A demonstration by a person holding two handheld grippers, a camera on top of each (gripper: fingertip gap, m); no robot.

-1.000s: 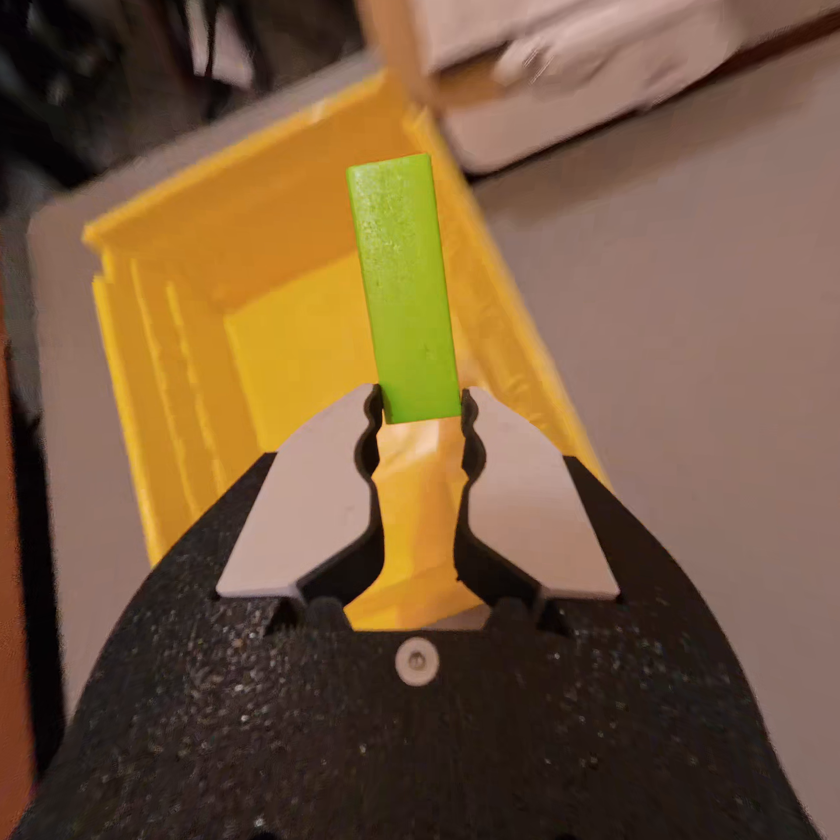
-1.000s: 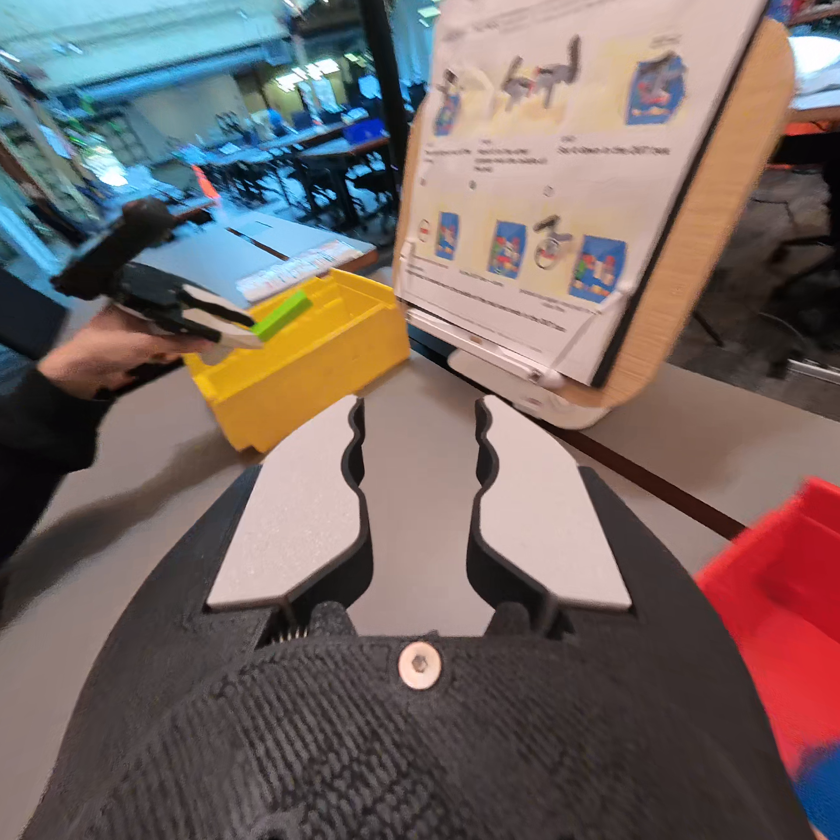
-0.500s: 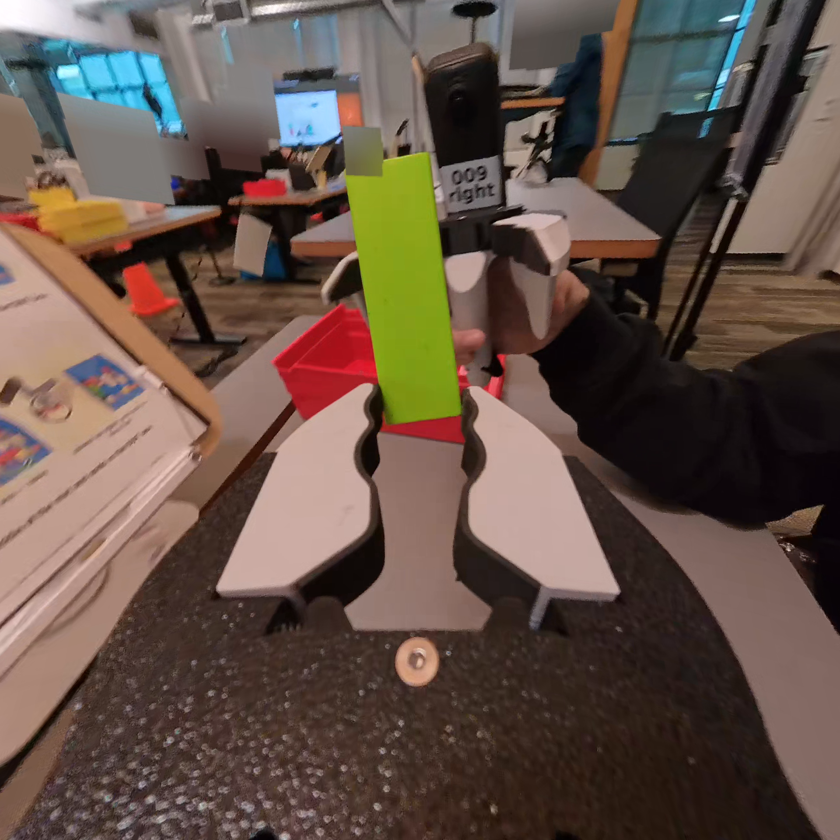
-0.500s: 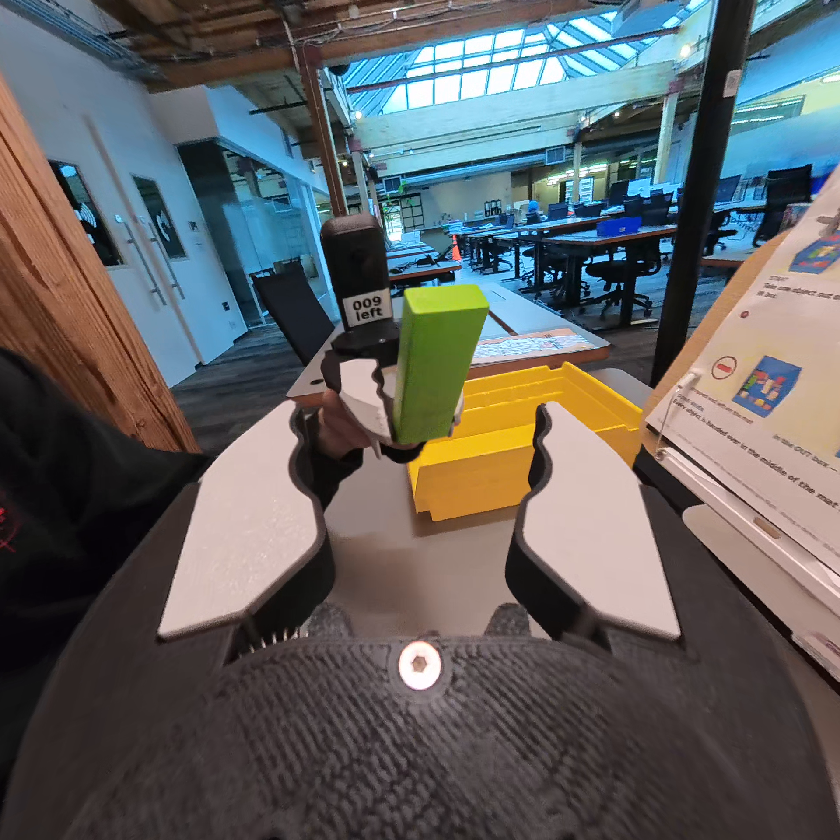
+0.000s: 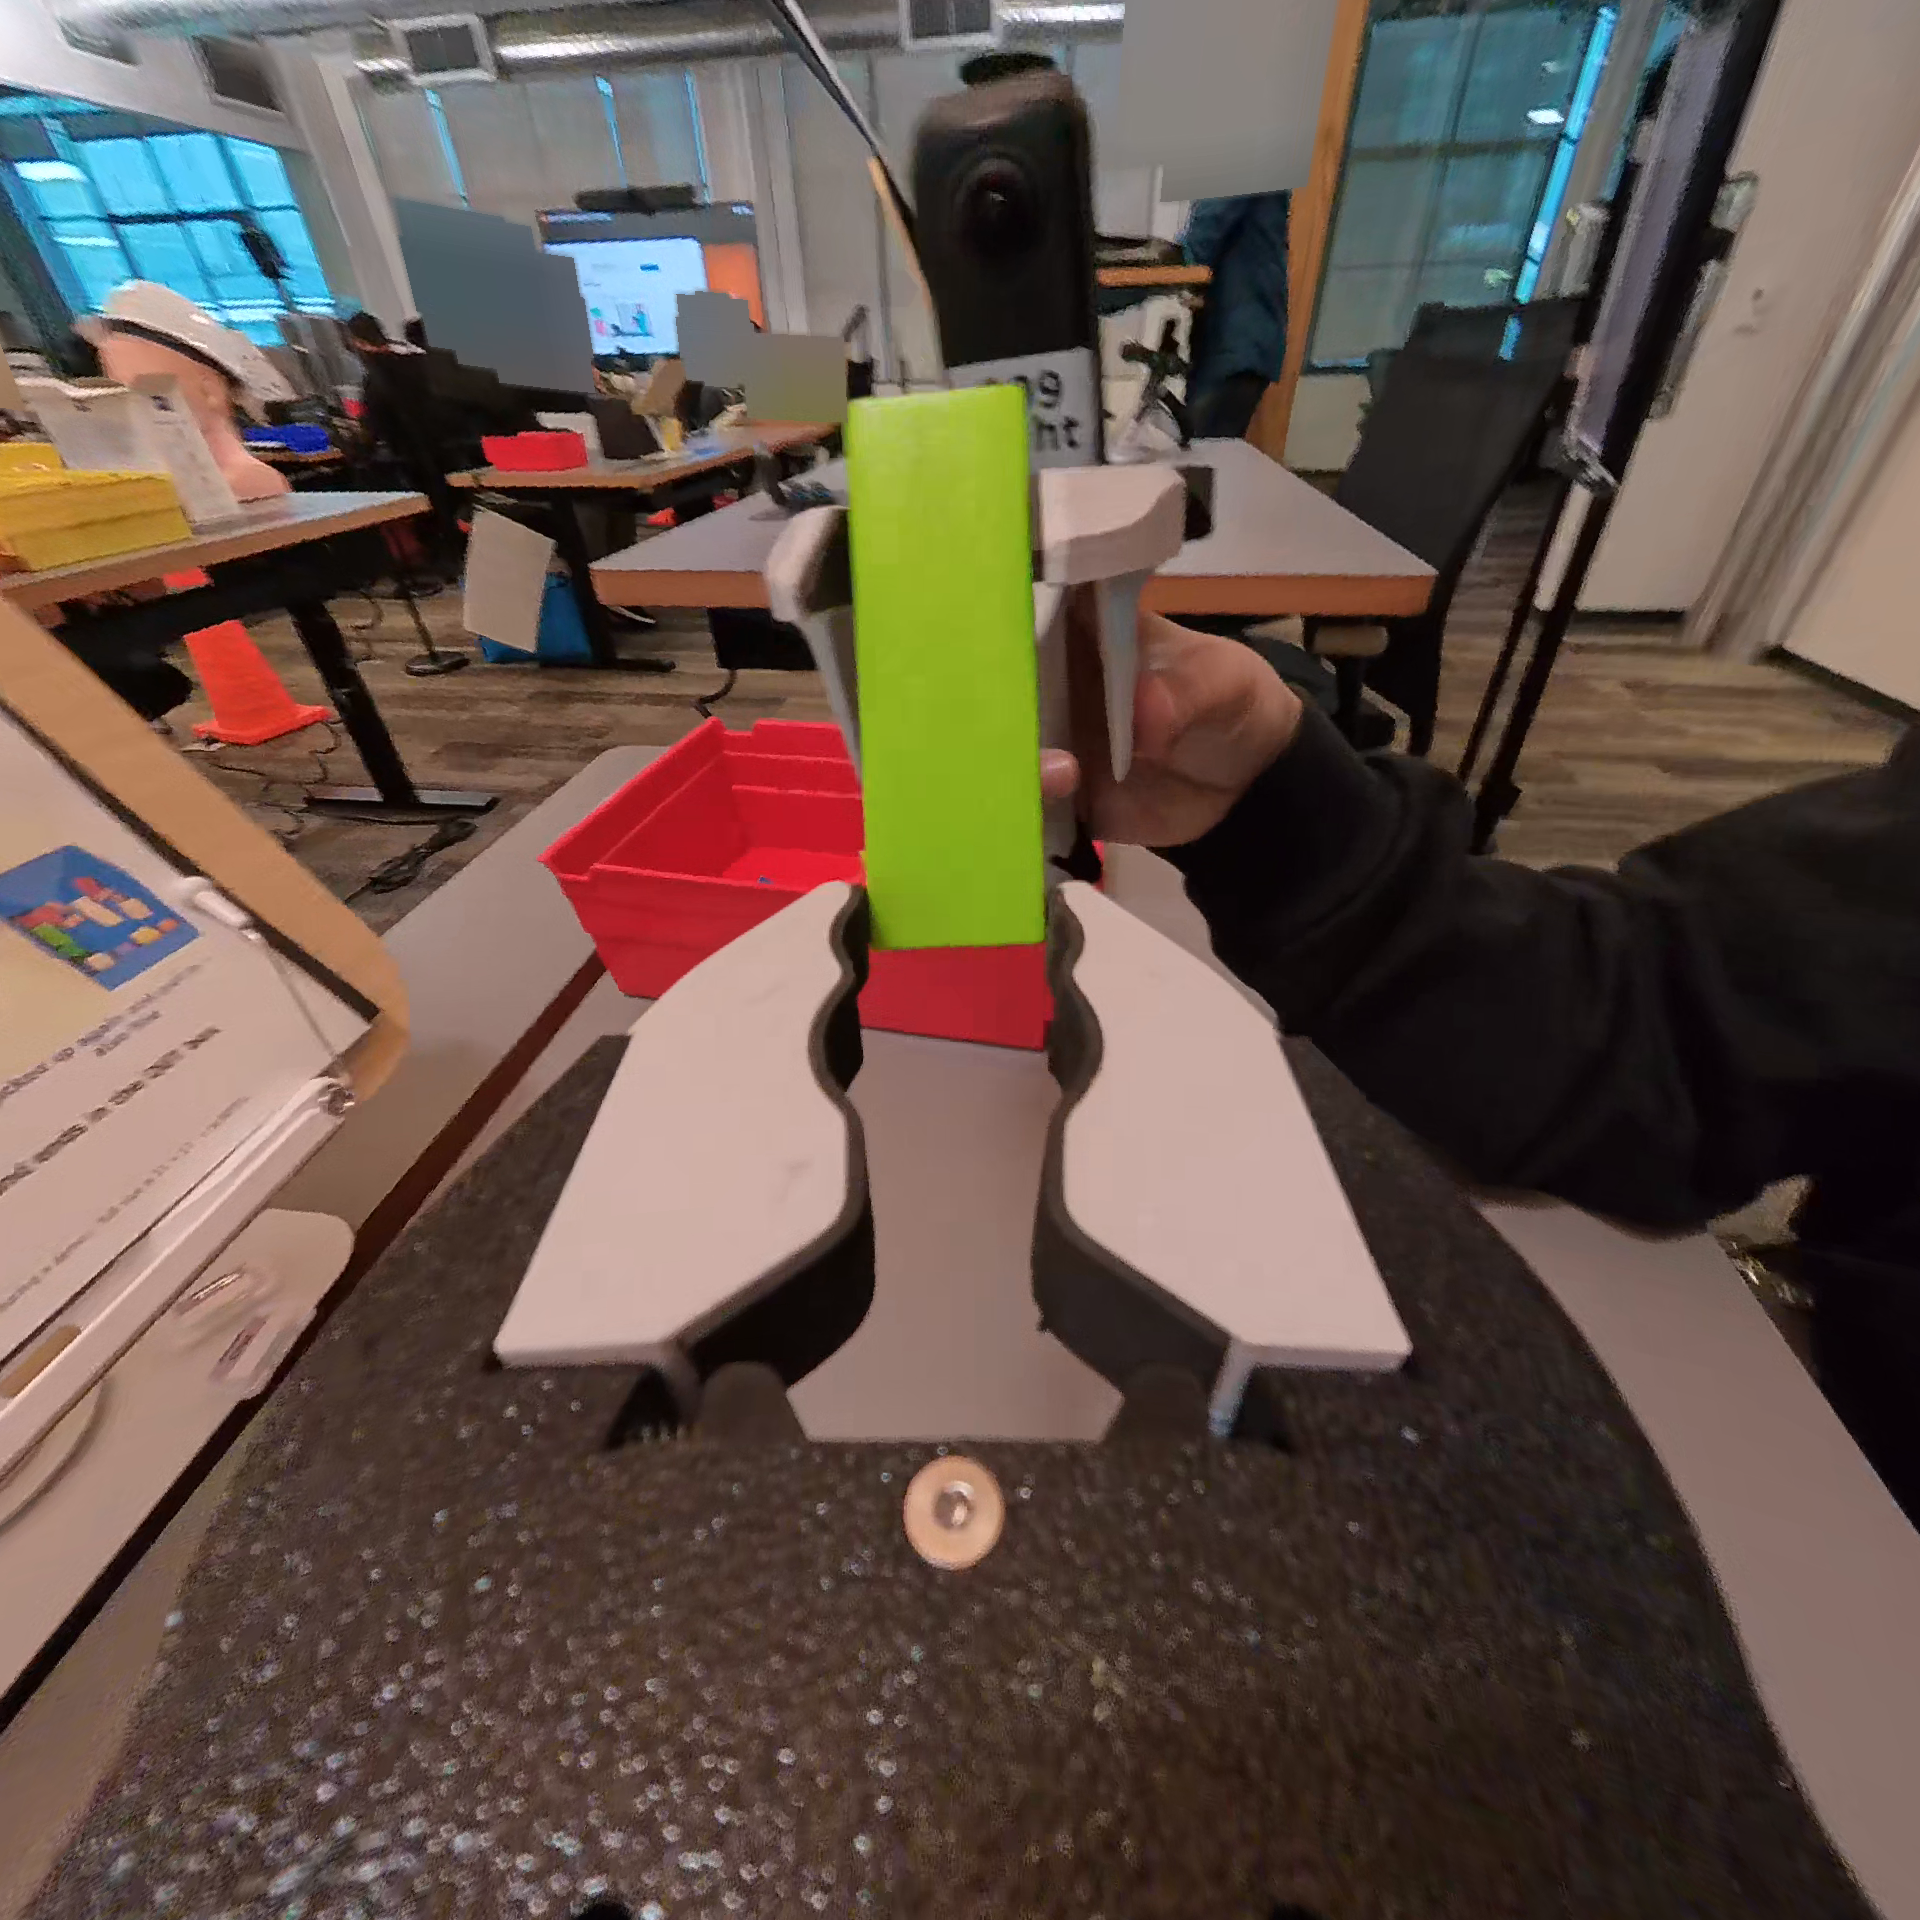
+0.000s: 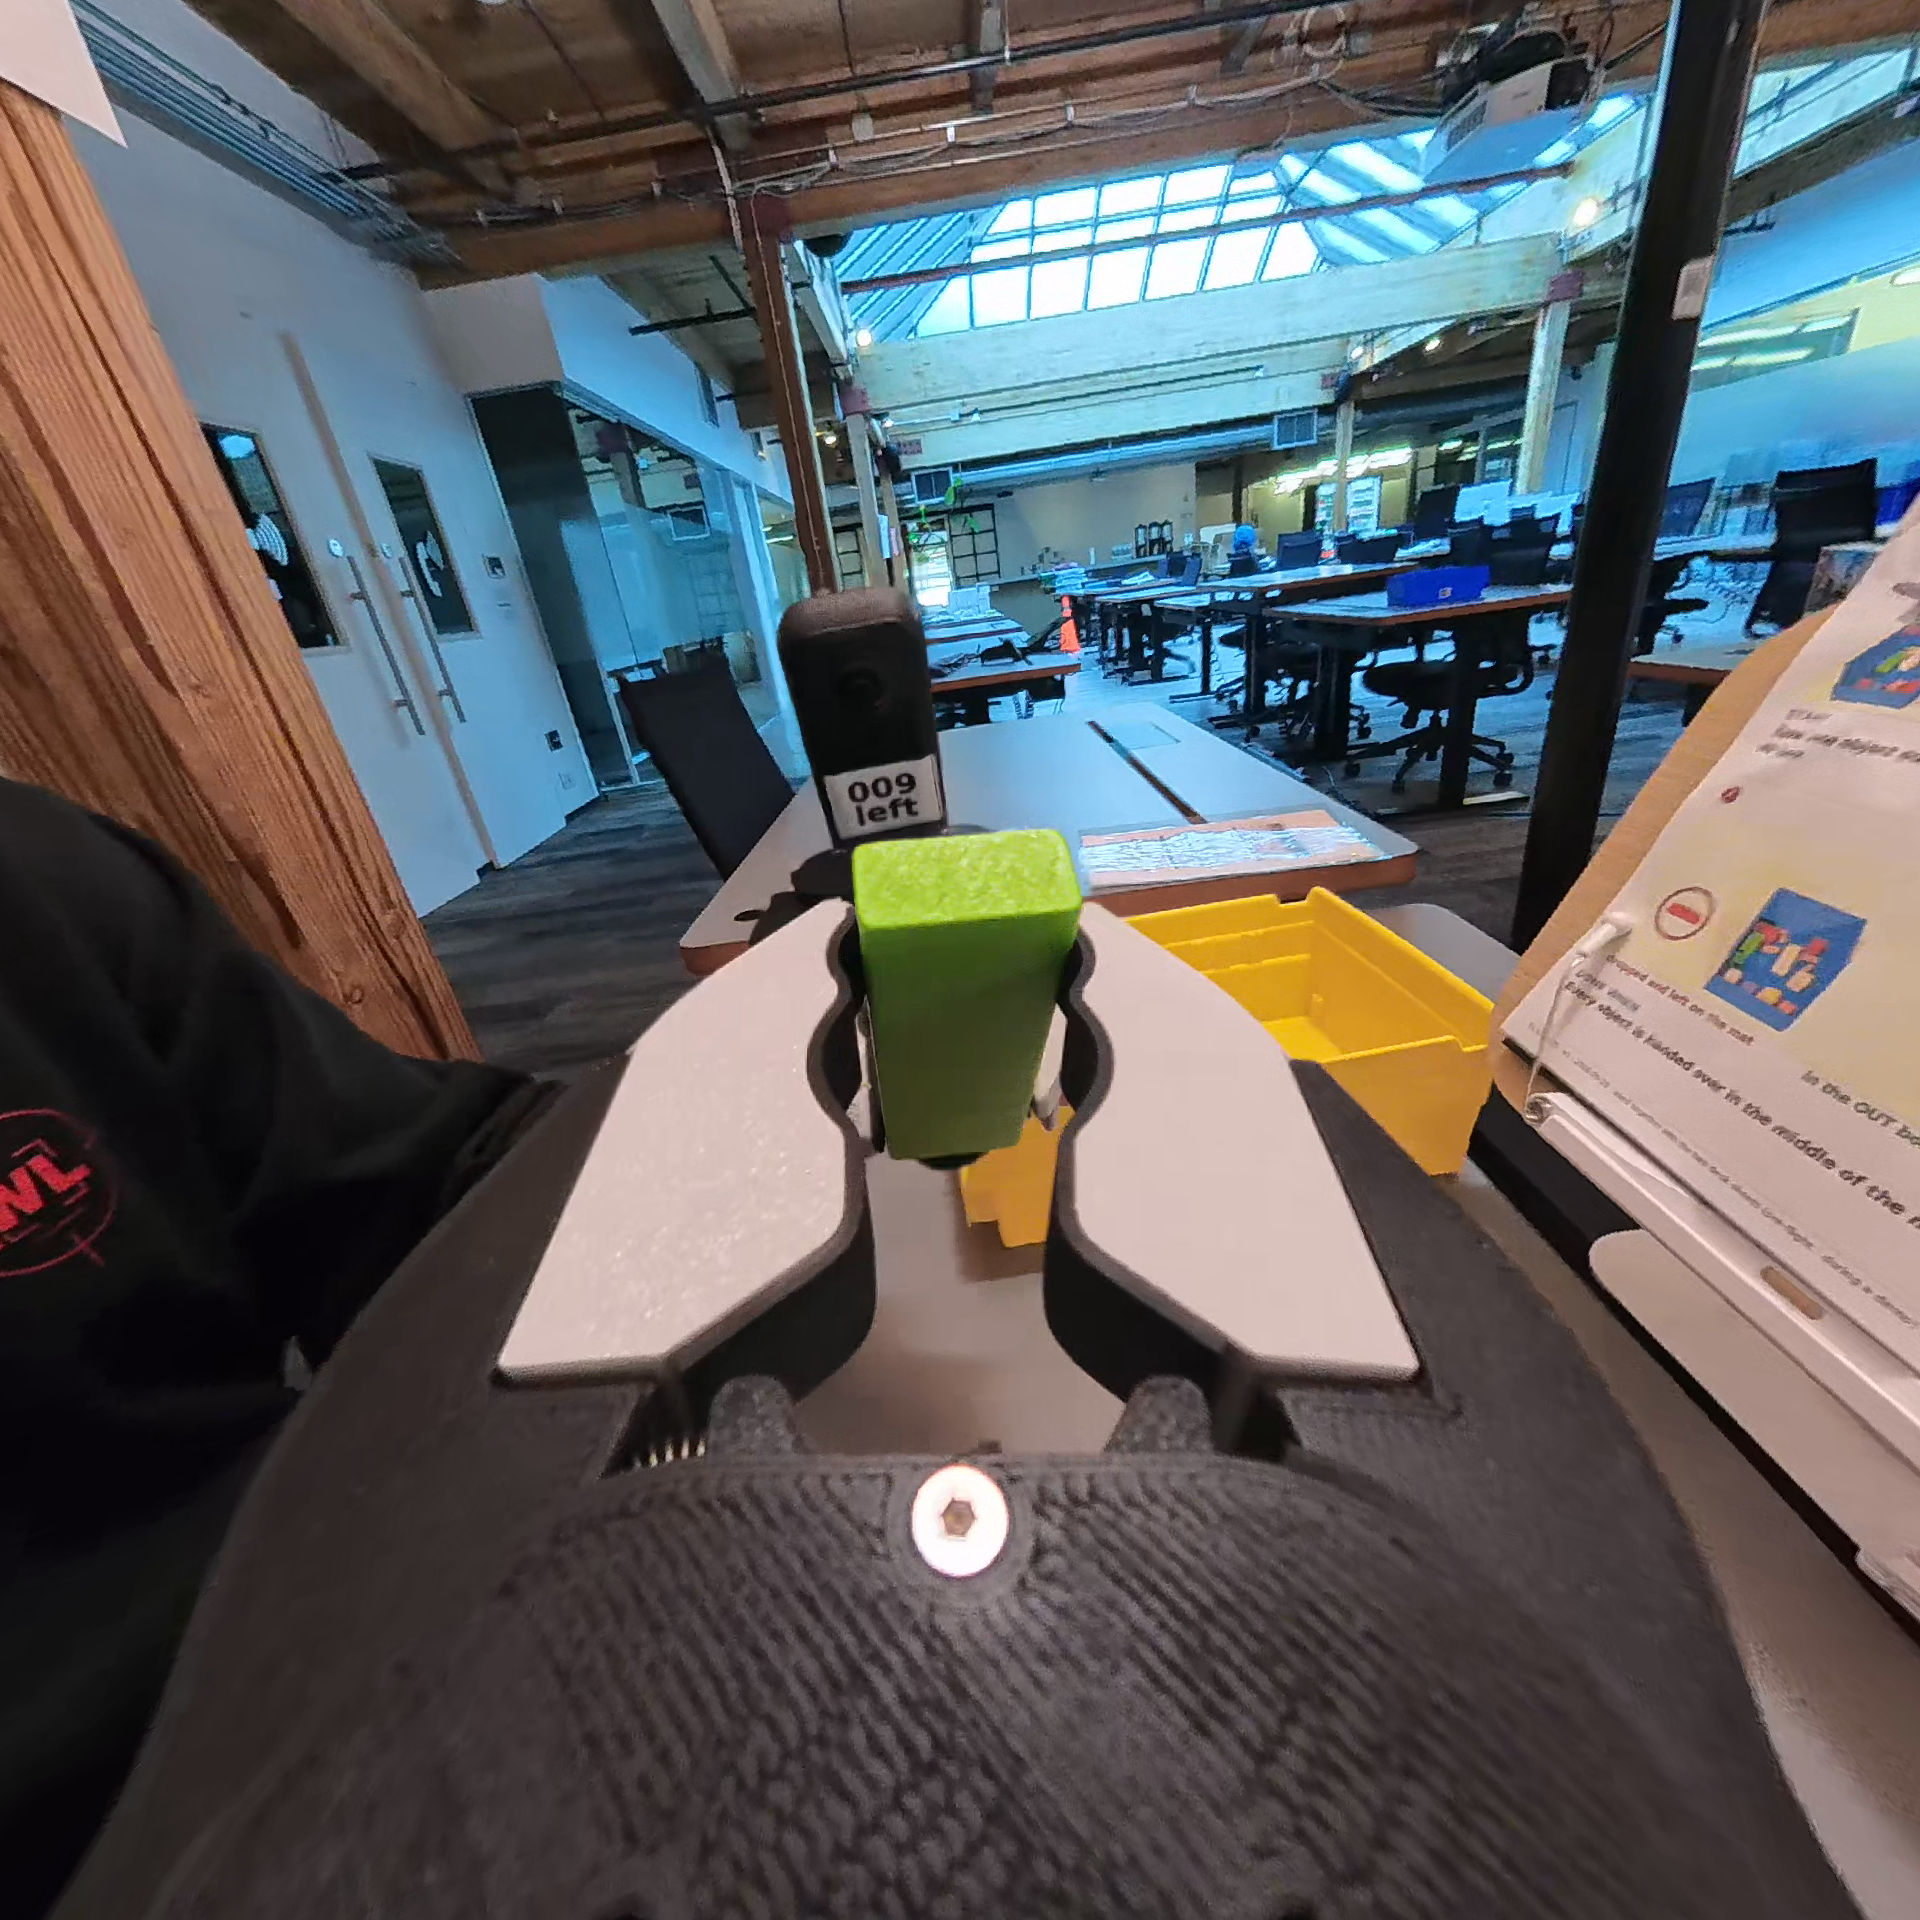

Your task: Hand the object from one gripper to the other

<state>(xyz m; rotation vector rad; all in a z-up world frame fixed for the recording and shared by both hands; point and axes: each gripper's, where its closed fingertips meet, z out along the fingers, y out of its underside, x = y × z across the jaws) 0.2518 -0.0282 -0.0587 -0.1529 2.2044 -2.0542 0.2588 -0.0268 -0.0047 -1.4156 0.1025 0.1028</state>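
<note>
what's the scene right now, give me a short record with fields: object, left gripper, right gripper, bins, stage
object: green block, upright
left gripper: pads clamp block's lower end
right gripper: closed around block's upper end
bins: red bin behind the left gripper; yellow bin beside the right gripper
stage: mid-handover, both grippers on block

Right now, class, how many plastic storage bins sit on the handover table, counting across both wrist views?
2. The red bin lies behind the left gripper; the yellow bin lies behind the right gripper. Others may be hidden behind the grippers.
</note>
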